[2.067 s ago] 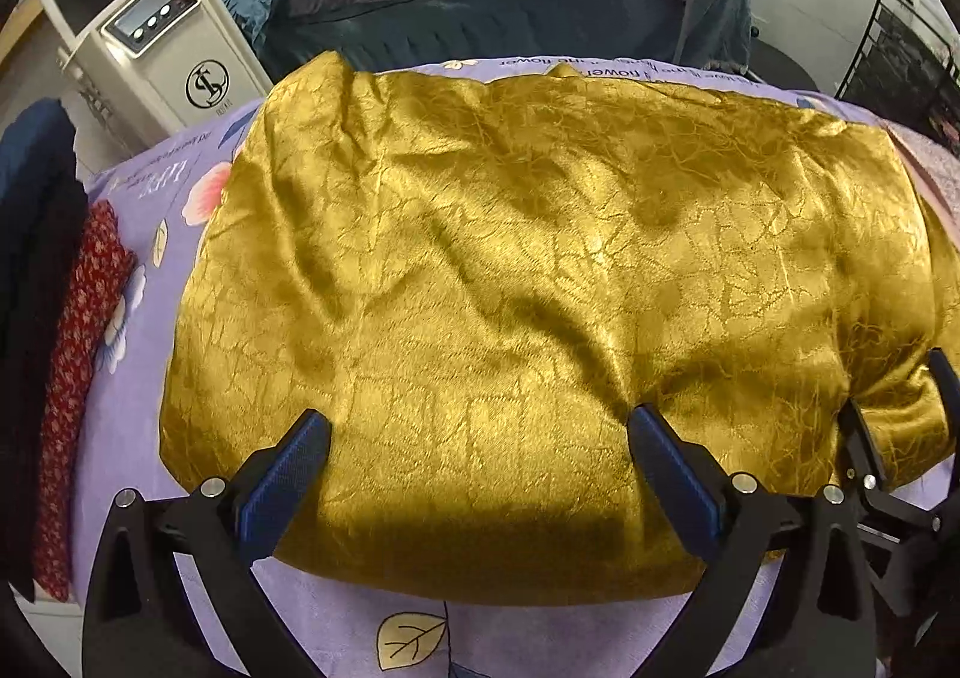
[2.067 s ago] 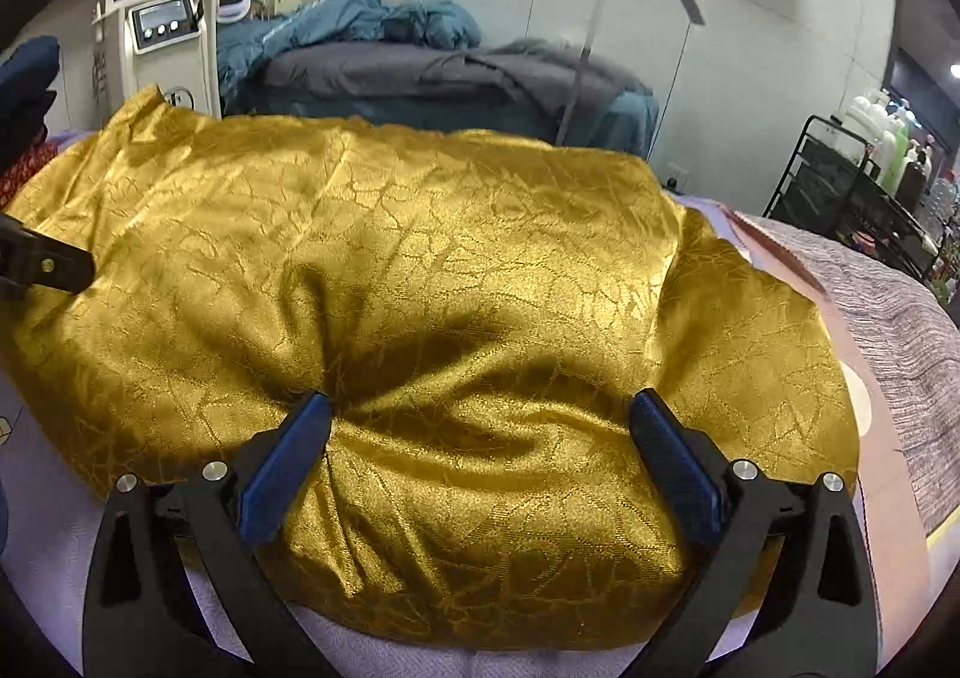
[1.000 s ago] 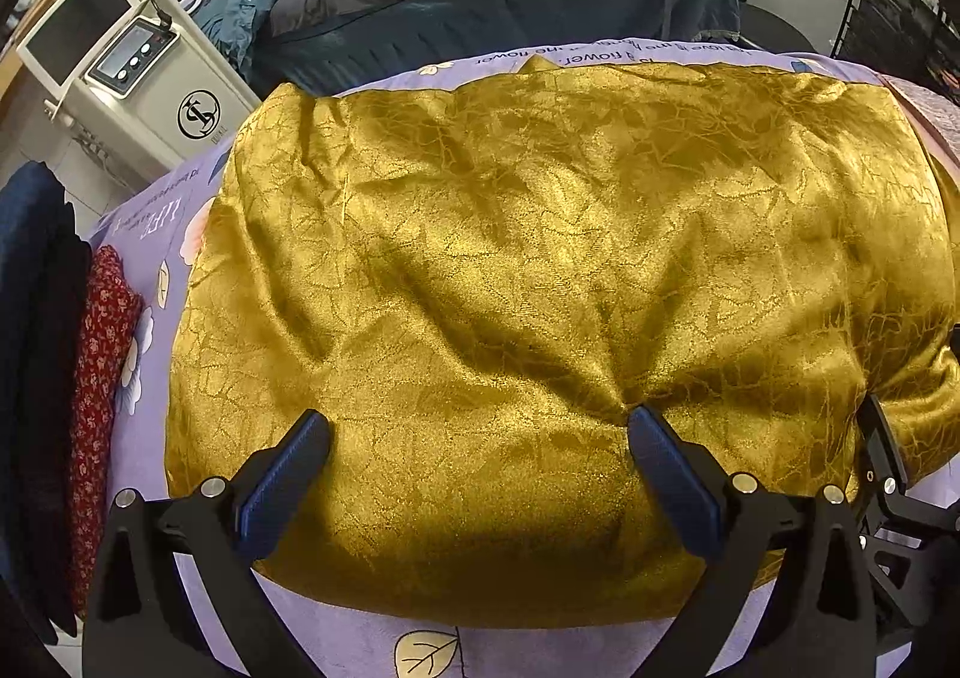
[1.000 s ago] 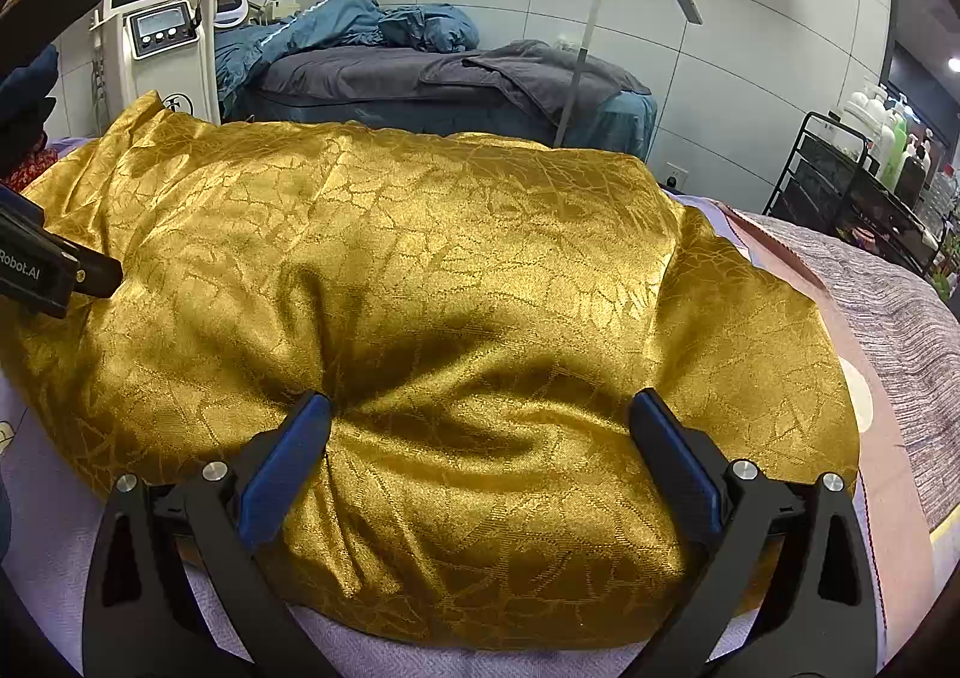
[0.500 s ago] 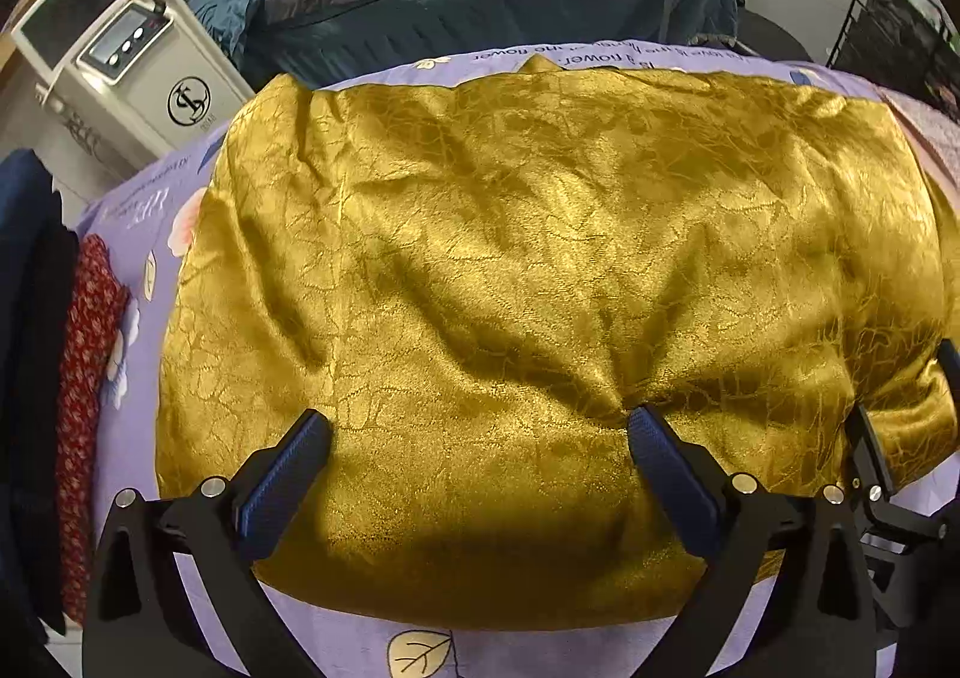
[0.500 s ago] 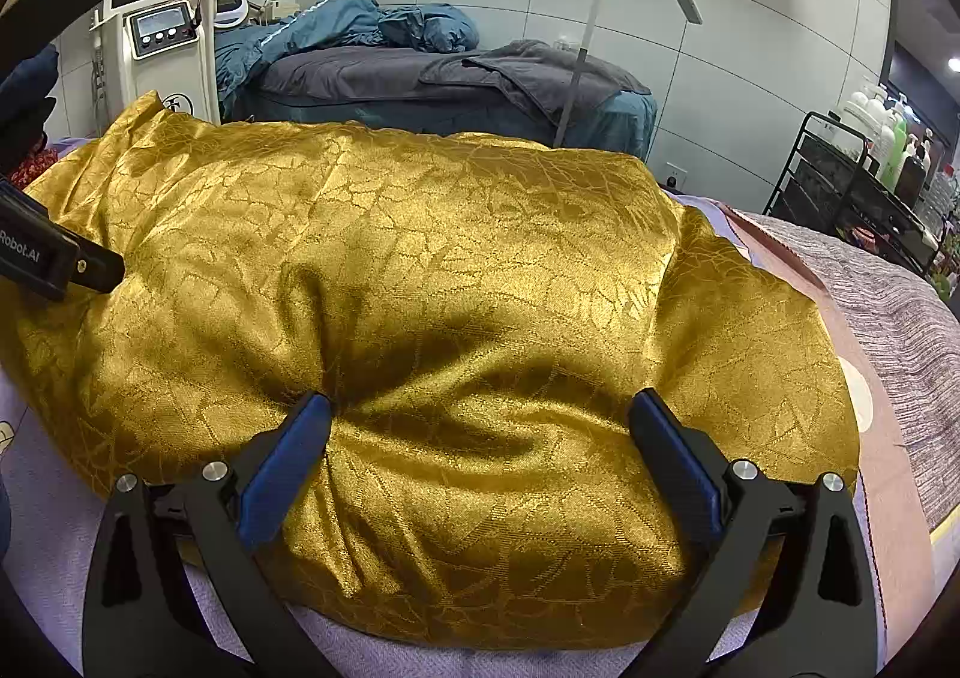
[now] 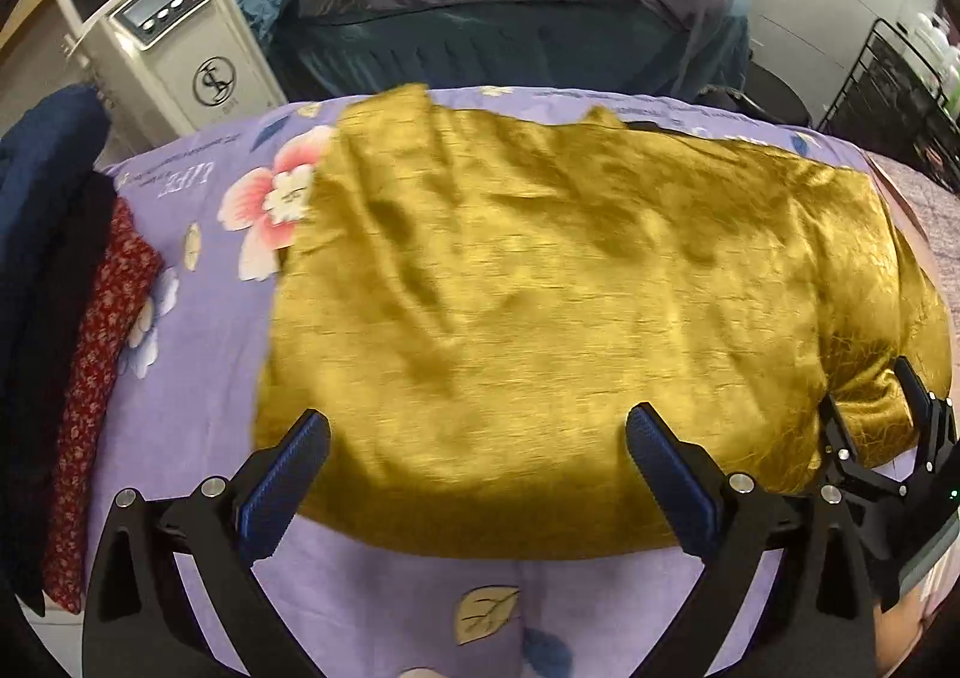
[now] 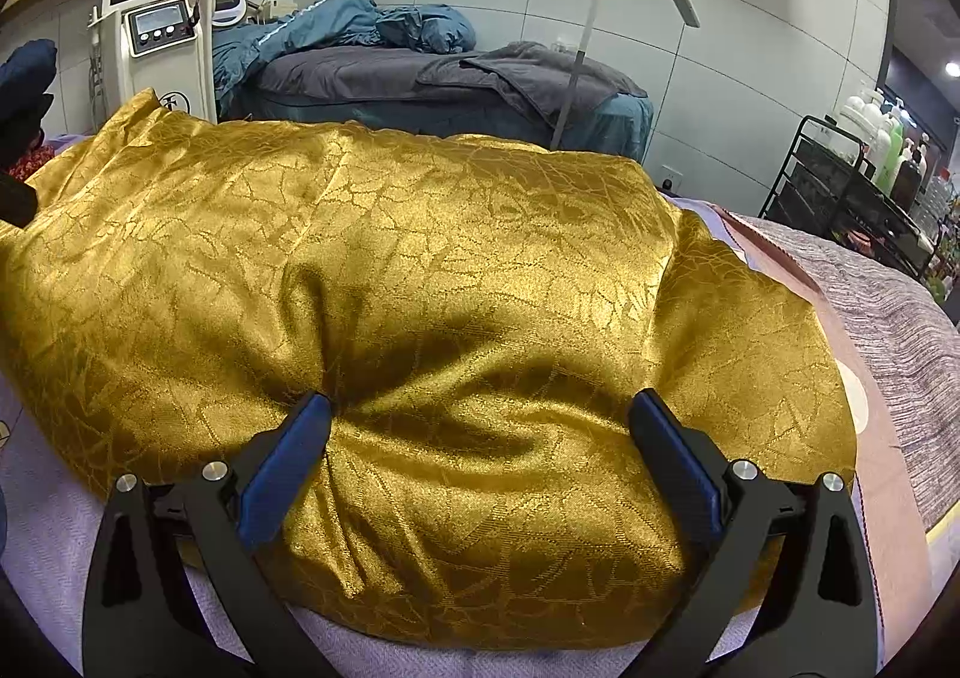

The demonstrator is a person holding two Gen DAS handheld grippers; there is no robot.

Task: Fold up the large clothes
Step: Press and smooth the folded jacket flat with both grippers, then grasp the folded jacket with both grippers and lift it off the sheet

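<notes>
Both tools stand wide open with nothing between their pads. Left tool (image 7: 477,453) hangs over the near edge of the gold cloth (image 7: 570,306), its blue pads (image 7: 666,468) apart above the fabric; whether they touch it is hard to tell, since this view is smeared by motion and the weave pattern is lost. Right tool (image 8: 480,450) sits low over the cloth (image 8: 420,288) too, and its left pad (image 8: 288,456) seems to press into a pucker of creases, though contact is not certain.

From the left wrist view the right tool (image 7: 870,438) shows only in part at the cloth's near right corner, cut by the frame edge, so its tips are hard to read there.

The cloth lies spread on a purple flowered sheet (image 7: 198,318), which covers the bed under it. Left of the cloth, a red patterned garment (image 7: 102,366) and a dark blue one (image 7: 42,210) lie along the sheet's edge, both partly cut off. Behind the cloth stand a white machine (image 7: 174,48) with a screen and a bed (image 8: 420,84) heaped with dark bedding. Right of the cloth a grey blanket (image 8: 888,306) runs out of frame, and behind it a black rack (image 8: 852,186) holds bottles too small to make out.
</notes>
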